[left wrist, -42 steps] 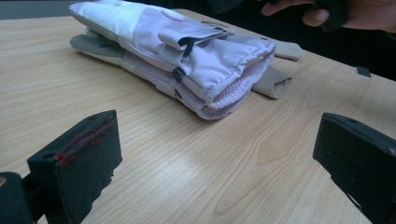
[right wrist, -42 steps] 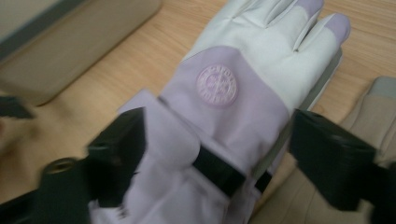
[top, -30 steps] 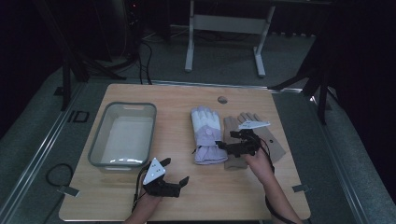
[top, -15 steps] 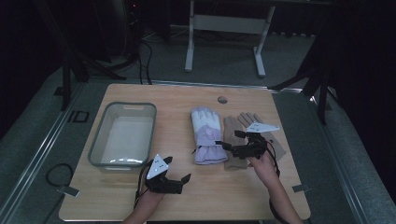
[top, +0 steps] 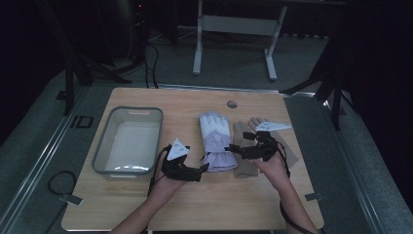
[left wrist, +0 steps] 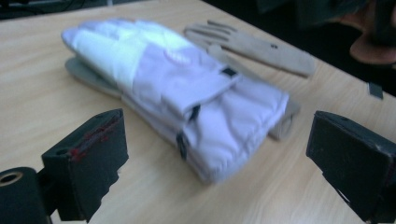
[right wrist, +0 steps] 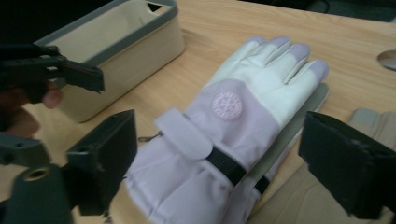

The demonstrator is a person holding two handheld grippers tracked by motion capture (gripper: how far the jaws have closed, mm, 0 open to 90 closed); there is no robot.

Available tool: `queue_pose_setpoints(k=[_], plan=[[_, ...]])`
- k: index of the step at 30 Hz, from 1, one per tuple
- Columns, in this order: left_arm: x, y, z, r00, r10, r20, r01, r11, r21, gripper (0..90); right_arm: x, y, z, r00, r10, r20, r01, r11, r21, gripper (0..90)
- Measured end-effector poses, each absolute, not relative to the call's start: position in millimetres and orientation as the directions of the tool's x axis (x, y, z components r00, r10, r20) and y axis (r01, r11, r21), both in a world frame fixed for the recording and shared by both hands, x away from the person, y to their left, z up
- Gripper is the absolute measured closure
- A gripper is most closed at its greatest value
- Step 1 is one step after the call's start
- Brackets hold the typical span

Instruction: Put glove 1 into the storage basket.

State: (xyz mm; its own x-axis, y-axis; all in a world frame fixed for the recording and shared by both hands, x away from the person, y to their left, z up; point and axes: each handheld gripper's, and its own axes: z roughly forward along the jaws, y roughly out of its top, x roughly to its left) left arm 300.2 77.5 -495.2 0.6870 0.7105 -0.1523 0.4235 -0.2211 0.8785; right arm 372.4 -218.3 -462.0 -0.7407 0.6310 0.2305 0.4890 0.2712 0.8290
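- A lilac-and-white ski glove [top: 215, 141] lies palm-down at the middle of the wooden worktop [top: 195, 204], fingertips pointing to the far edge, cuff toward the person.
- A tan glove [top: 251, 146] lies flat just beside it on its right; their cuffs appear to touch.
- The left gripper [top: 199, 169] hovers near the lilac cuff, its fingers [left wrist: 88, 158] spread wide with nothing between them but the glove beyond.
- The right gripper [top: 233, 147] sits over the tan glove, aimed at the lilac one; its fingers [right wrist: 105, 163], which have just been opening, stand wide apart and grip nothing.
- A grey-rimmed tub [top: 103, 153] stands at the worktop's left.
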Motion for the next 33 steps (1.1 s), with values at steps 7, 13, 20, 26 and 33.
queue_pose_setpoints(k=[7,13,20,26,33], plan=[[315.7,55.2,-476.5,0.651,0.737,-0.184,0.468,-0.198,0.862,12.3,392.2,-207.7,-460.3,-0.683,0.701,0.205,0.522,0.273,0.808,42.7],[332.8,33.7,-488.7,0.558,0.808,-0.188,0.581,-0.219,0.784,21.5,415.3,-194.5,-480.7,-0.628,0.727,0.278,0.620,0.252,0.743,53.9],[344.4,26.0,-512.9,0.509,0.837,-0.202,0.670,-0.238,0.703,21.4,428.6,-191.7,-509.5,-0.567,0.749,0.343,0.709,0.231,0.666,47.3],[348.3,27.6,-533.4,0.499,0.827,-0.261,0.728,-0.236,0.644,21.4,437.2,-190.8,-534.6,-0.553,0.750,0.362,0.767,0.289,0.573,40.6],[349.3,31.4,-541.7,0.498,0.816,-0.292,0.743,-0.228,0.629,21.4,443.7,-192.8,-546.1,-0.582,0.685,0.438,0.777,0.311,0.547,55.0]])
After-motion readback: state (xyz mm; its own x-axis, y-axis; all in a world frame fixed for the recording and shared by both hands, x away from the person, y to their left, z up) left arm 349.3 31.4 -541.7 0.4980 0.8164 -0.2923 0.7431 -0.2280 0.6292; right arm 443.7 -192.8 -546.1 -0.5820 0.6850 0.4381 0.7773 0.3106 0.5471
